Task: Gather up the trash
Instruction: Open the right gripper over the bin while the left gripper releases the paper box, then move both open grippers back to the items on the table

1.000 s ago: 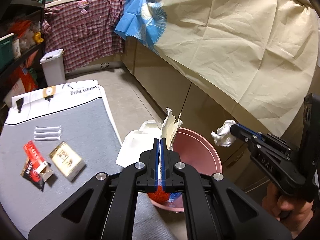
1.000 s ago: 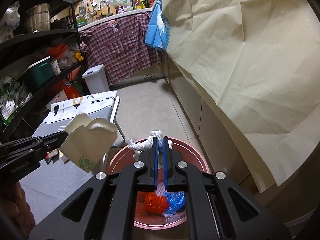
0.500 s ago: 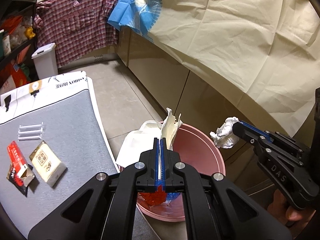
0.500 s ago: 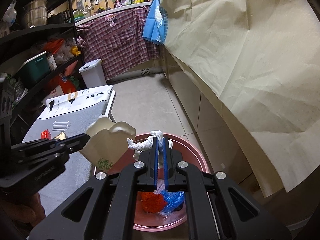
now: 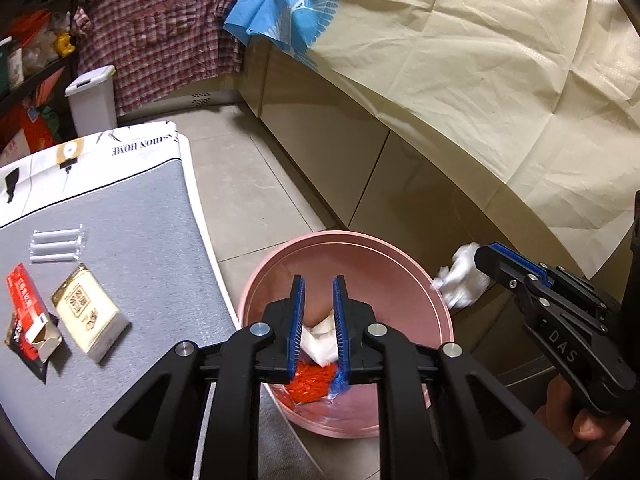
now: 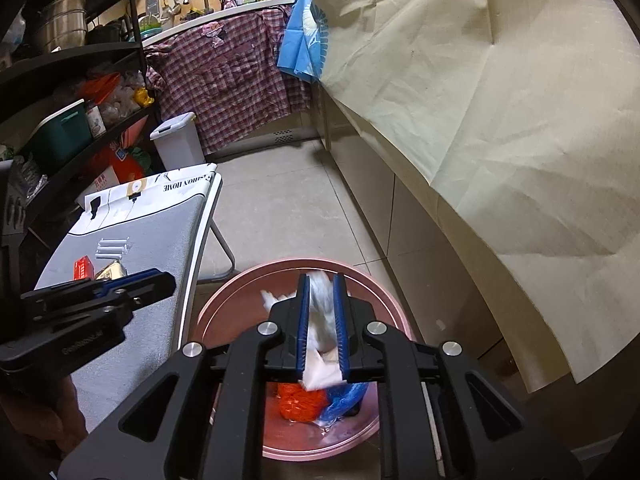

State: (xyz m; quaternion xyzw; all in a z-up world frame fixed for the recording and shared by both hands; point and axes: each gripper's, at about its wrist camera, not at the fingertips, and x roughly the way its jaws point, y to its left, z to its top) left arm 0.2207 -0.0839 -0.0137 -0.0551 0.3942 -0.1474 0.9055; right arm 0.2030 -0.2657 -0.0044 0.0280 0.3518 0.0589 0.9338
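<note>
Both grippers, left and right, just opened over one pink bucket; blurry white tissue sits between right's fingers. Three white tubes, two boxes near the board's left edge.

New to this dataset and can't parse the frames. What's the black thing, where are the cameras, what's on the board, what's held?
There is no robot. A person holds a black two-finger gripper in each hand, and each one has a fisheye camera looking along its blue-padded fingers. One picture is the left gripper's view, the other the right gripper's.

Both hover over a round pink plastic bucket. It holds an orange-red net, a blue plastic bag and a white paper wrapper.

Both sets of jaws have just been opening. Nothing is between the left ones; the wrapper lies below them. A crumpled white tissue shows blurred between the right ones, apparently let go.

On the grey padded board beside the bucket lie three white plastic tubes, a torn red carton and a beige box.
</note>
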